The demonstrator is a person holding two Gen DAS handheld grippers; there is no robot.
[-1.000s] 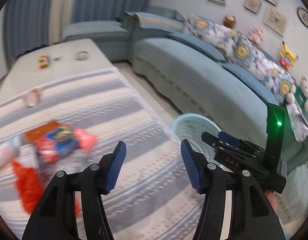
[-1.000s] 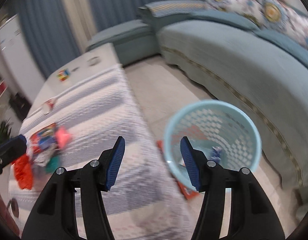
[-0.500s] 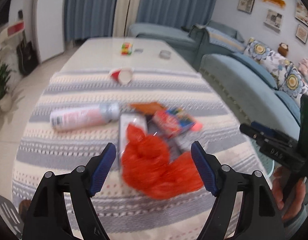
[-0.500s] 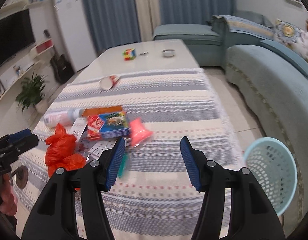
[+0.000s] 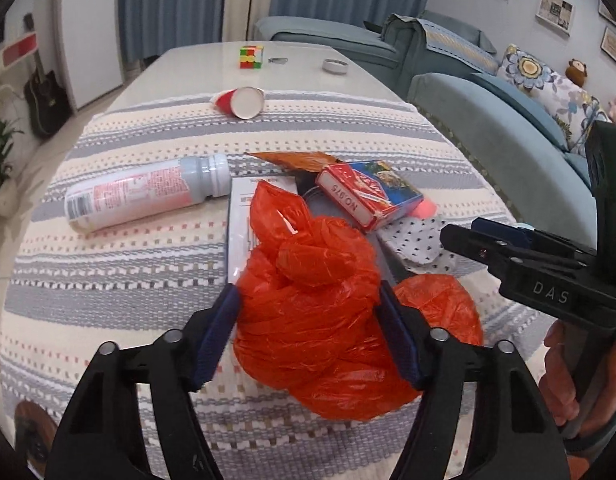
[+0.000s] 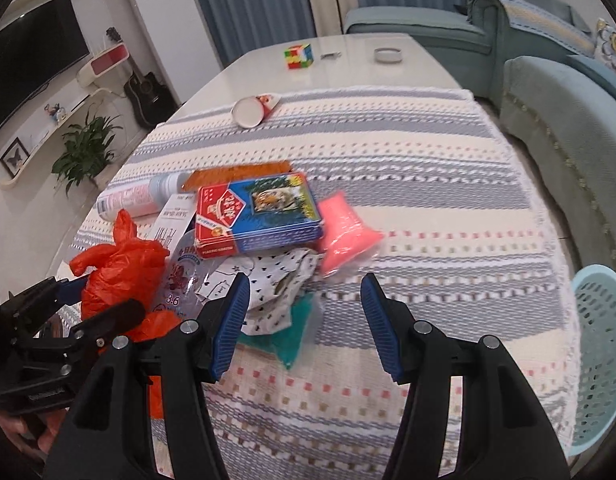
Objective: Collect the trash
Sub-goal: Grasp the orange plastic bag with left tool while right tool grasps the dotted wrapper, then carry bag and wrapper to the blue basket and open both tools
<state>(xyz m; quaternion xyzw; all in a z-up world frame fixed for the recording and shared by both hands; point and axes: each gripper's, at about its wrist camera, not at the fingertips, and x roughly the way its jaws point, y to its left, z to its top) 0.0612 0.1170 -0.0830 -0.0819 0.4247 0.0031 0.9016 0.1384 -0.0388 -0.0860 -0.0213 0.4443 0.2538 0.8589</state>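
Note:
A crumpled orange plastic bag [image 5: 308, 320] lies on the striped tablecloth [image 5: 108, 280]. My left gripper [image 5: 308, 320] straddles it and its jaws are closing; the bag fills the gap but looks unsqueezed and still rests on the cloth. Behind it lie a red-and-blue card box [image 5: 367, 194], a white bottle [image 5: 144, 196] on its side, a spotted wrapper [image 5: 419, 240] and a tipped paper cup [image 5: 244, 102]. My right gripper [image 6: 304, 312] hangs open over bare cloth, just below a pink packet [image 6: 343, 232] and a teal wrapper [image 6: 296, 332].
A light-blue basket [image 6: 599, 352] stands on the floor off the table's right edge, in front of the blue sofa [image 6: 567, 140]. A colour cube [image 5: 252, 57] and a small round lid [image 5: 335, 66] sit at the table's far end. A hand [image 5: 567, 384] holds the right gripper.
Both grippers swung from the basket and sofa side to the litter pile. The left one came down over the orange bag, its jaws spreading wide and then narrowing around it.

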